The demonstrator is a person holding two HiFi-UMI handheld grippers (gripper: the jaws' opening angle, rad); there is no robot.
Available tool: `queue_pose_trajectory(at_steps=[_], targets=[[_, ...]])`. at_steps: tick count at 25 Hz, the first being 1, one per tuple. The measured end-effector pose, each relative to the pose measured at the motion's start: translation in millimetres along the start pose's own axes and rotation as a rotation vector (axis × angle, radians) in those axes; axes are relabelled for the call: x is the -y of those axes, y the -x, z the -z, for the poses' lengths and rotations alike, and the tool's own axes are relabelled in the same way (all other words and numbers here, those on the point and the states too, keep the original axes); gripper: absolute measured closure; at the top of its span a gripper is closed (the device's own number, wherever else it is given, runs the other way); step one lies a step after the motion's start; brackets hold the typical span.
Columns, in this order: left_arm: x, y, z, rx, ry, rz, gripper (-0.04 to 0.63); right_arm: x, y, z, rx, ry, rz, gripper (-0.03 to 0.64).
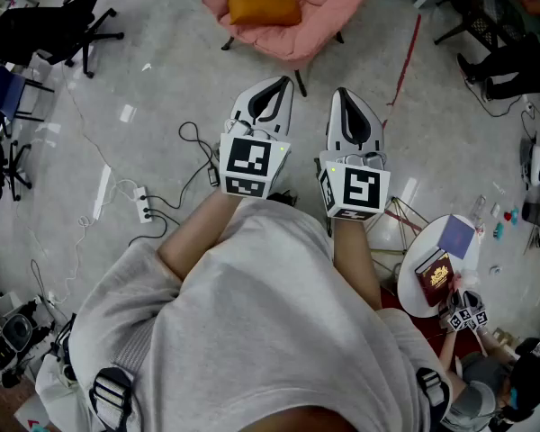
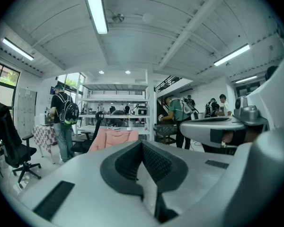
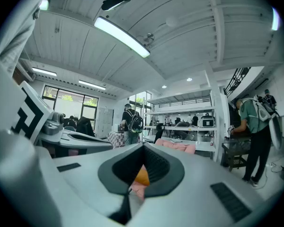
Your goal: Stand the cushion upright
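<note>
An orange cushion (image 1: 263, 8) lies flat on the seat of a pink armchair (image 1: 292, 39) at the far side of the floor. My left gripper (image 1: 274, 85) and right gripper (image 1: 344, 94) are held side by side in front of me, both pointing toward the chair and well short of it. Both are shut with nothing in them. In the left gripper view the left gripper (image 2: 143, 144) has its jaws pressed together, with the pink armchair (image 2: 114, 138) beyond. In the right gripper view the right gripper (image 3: 143, 148) is shut too, and a bit of the orange cushion (image 3: 142, 176) shows through its notch.
Black office chairs (image 1: 63, 25) stand at the far left. A power strip (image 1: 144, 207) and loose cables lie on the floor left of me. A small round white table (image 1: 412, 282) with a red book (image 1: 435, 274) is at my right, beside another person. Several people stand in the background.
</note>
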State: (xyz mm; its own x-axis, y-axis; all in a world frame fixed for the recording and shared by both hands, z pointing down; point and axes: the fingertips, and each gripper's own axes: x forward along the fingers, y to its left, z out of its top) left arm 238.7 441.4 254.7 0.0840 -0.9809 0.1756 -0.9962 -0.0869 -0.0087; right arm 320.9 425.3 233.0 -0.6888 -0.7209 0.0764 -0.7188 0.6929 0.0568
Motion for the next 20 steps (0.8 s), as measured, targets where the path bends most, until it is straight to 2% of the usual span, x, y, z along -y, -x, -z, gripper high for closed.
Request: queue_pose_trajectory(at_steps=[5,10,20], targets=[[-47.1,-1.1,16.9,-0.027,0.018,-0.041,0.583,-27.4,-40.9,7.4,-0.007,-0.004,-0.029,0.609],[-99.9,-4.1,31.3,-0.069,0.057,-0.102,0.583,-60.0,-83.8,18.0,-0.048,0.004,-0.103,0.609],[-213.7,-55.4,33.4,-0.094,0.136,-0.178,0.583,-103.0,-211.9,20.2,-0.127,0.053,-0.256,0.609]])
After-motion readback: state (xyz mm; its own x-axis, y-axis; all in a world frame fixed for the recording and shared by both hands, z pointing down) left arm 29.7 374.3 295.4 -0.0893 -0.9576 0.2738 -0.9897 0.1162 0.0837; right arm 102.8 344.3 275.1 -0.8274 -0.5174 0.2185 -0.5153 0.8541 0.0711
